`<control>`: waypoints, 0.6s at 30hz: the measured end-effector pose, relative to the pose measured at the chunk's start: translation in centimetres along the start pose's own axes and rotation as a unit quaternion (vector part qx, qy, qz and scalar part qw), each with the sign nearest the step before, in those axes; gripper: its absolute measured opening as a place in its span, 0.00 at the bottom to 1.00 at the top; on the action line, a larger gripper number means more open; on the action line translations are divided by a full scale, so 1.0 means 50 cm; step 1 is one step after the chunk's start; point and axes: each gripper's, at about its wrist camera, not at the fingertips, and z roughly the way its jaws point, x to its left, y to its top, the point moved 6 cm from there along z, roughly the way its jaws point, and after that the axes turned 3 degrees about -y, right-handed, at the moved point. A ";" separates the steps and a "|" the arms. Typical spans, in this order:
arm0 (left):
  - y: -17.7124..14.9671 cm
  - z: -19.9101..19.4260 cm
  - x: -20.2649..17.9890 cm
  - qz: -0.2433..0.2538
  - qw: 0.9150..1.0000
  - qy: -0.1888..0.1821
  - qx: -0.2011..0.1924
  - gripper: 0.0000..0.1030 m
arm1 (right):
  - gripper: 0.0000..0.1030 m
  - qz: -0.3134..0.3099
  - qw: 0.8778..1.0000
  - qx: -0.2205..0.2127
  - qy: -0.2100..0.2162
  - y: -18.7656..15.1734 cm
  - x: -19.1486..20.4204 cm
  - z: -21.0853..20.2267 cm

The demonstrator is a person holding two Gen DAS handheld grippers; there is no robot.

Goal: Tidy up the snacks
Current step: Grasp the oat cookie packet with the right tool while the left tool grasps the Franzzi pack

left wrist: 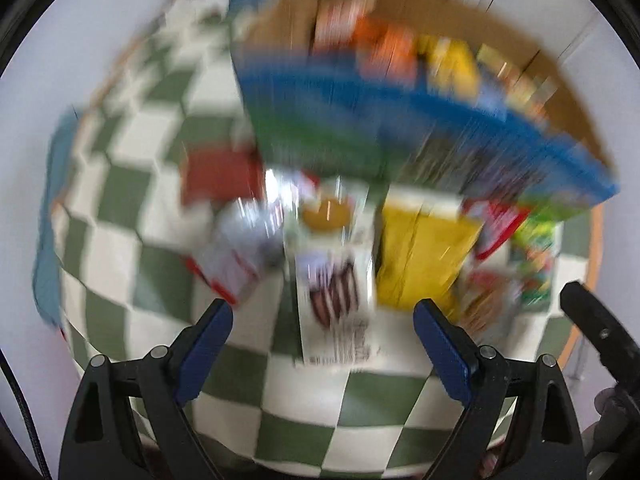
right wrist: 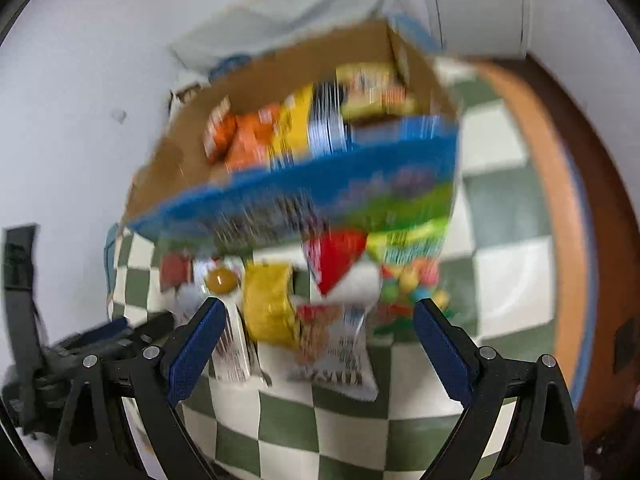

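Left tongs and right tongs, both wide open and empty, above blurred snack packets before the cardboard box.

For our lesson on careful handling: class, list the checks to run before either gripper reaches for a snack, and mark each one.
1. Left gripper open, holding nothing: ok.
2. Right gripper open, holding nothing: ok.
3. Cardboard box open at the top, snacks already inside: ok.
4. Loose snacks, such as the yellow packet, lie on the checkered cloth before the box: ok.
5. Sharp picture for aiming: not ok, both views blurred.
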 end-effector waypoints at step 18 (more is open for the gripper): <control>-0.123 0.163 -0.001 0.039 0.994 -0.007 0.104 0.55 | 0.51 -0.045 0.993 0.098 -0.052 -0.137 -0.028 0.154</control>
